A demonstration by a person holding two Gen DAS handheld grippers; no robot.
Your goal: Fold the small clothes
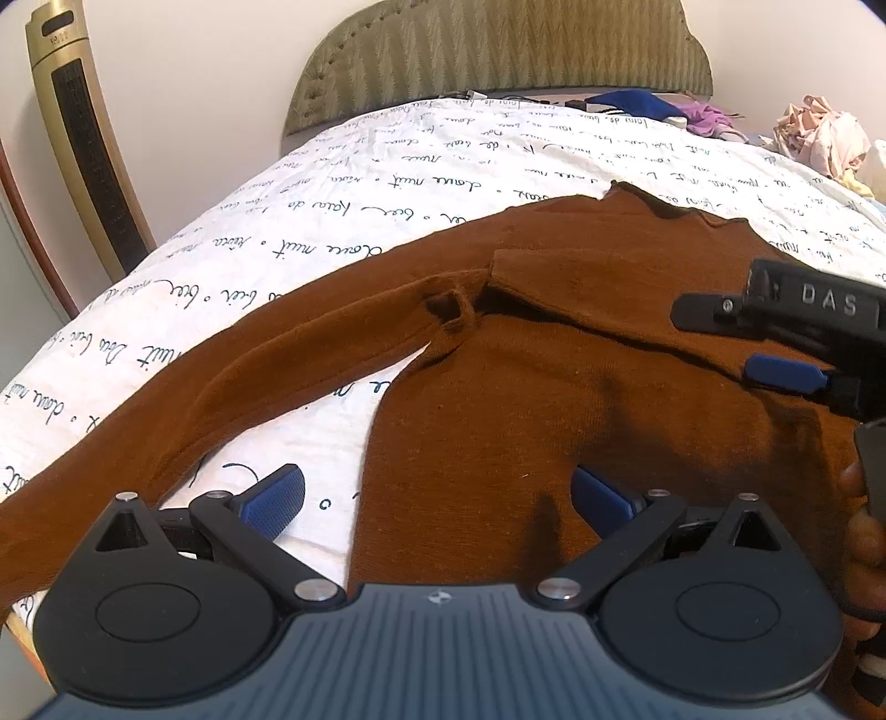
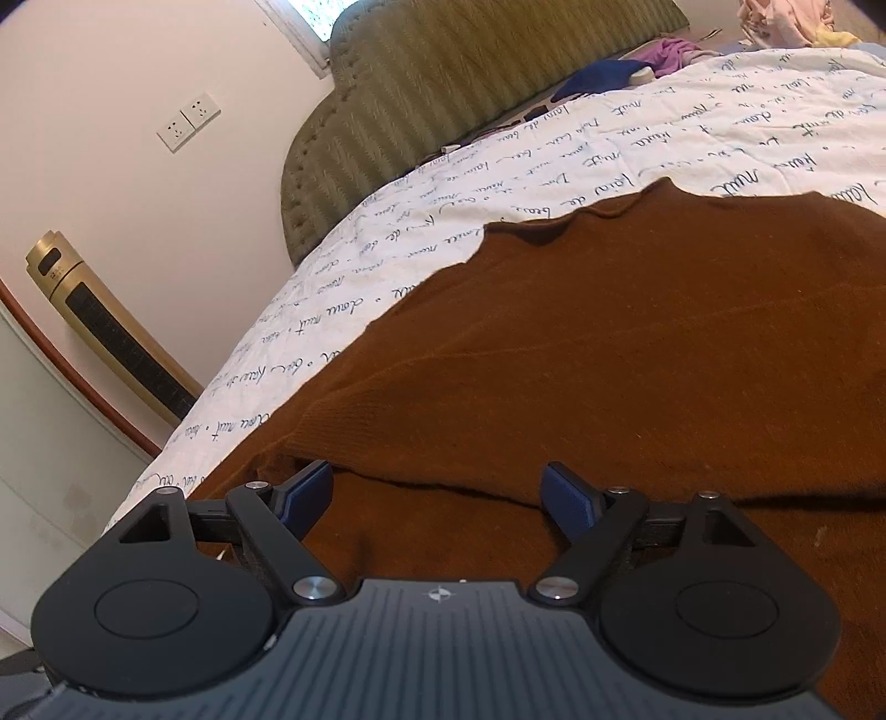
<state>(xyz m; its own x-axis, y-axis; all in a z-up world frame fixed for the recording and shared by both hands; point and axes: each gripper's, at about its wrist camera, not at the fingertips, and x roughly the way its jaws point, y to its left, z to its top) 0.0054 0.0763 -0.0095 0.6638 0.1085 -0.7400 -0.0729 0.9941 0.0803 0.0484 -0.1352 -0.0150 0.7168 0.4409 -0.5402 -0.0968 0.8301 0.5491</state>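
A brown long-sleeved knit top [image 1: 554, 354] lies flat on the bed, neck toward the headboard, its left sleeve [image 1: 232, 360] stretched out to the left; the other sleeve is folded across the chest. My left gripper [image 1: 437, 501] is open over the top's lower left edge, one pad over the sheet, one over the fabric. My right gripper [image 2: 437, 495] is open, low over a folded edge of the brown top [image 2: 637, 343]. It also shows in the left wrist view [image 1: 775, 332] over the top's right side.
The bed has a white sheet with blue script [image 1: 343, 183] and a green padded headboard [image 1: 498, 50]. Blue and purple clothes [image 1: 659, 108] and a pink pile [image 1: 825, 138] lie at the far right. A gold tower fan [image 1: 83, 144] stands left.
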